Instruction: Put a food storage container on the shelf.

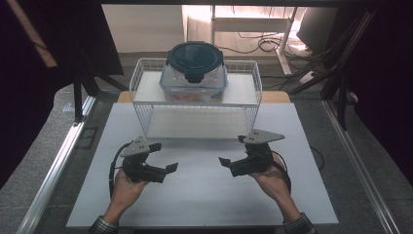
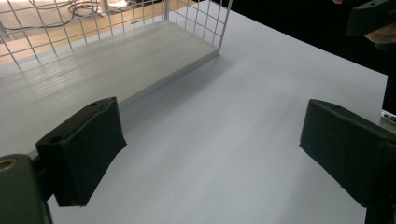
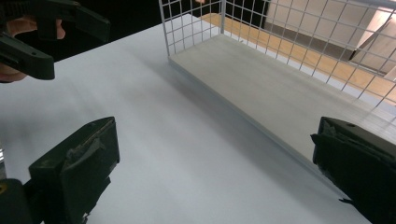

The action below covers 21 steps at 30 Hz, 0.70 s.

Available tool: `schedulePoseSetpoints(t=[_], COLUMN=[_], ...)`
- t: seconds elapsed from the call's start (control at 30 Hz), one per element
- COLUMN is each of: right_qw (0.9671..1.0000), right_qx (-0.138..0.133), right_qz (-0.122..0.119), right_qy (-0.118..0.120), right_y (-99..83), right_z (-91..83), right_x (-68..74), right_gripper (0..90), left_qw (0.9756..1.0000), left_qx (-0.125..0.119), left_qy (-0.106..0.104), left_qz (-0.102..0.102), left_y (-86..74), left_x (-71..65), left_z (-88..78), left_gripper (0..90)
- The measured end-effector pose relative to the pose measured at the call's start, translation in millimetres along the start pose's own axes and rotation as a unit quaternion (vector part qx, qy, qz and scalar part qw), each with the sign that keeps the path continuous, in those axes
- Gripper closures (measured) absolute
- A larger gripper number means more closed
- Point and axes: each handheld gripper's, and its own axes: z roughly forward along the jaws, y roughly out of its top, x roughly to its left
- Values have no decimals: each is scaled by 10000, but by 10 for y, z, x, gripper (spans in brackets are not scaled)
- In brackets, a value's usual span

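Note:
A white wire rack (image 1: pixel 146 105) with two shelves stands at the back of the white table board (image 1: pixel 204 195). On its top shelf sits a clear food container (image 1: pixel 194 83) with a dark round clip lid (image 1: pixel 195 54); something red shows inside. My left gripper (image 1: pixel 164 157) is held open just above the board, in front of the rack's left end, with nothing between its fingers. My right gripper (image 1: pixel 232 150) mirrors it at the rack's right end, also open and empty. The left gripper view looks between its jaws at the rack's lower shelf (image 2: pixel 116 60).
The rack's lower shelf (image 3: pixel 261 79) is bare. In the right gripper view the left gripper (image 3: pixel 42 32) shows at top left; in the left gripper view the right gripper (image 2: pixel 369 16) shows at top right. Metal rails (image 1: pixel 58 161) flank the board. Cables (image 1: pixel 263 44) lie on the floor behind.

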Motion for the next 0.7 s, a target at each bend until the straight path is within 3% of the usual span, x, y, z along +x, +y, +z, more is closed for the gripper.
schedulePoseSetpoints(t=[0.7], right_qw=[9999], right_qx=[126], right_qz=[78], right_qy=[-23], right_y=[-238], right_z=[-18], right_x=[73], right_gripper=[1], left_qw=[9999], left_qx=[79], left_qy=[82], left_qz=[-88], left_y=[-231], left_x=[-45], left_z=[-72], left_gripper=[60])
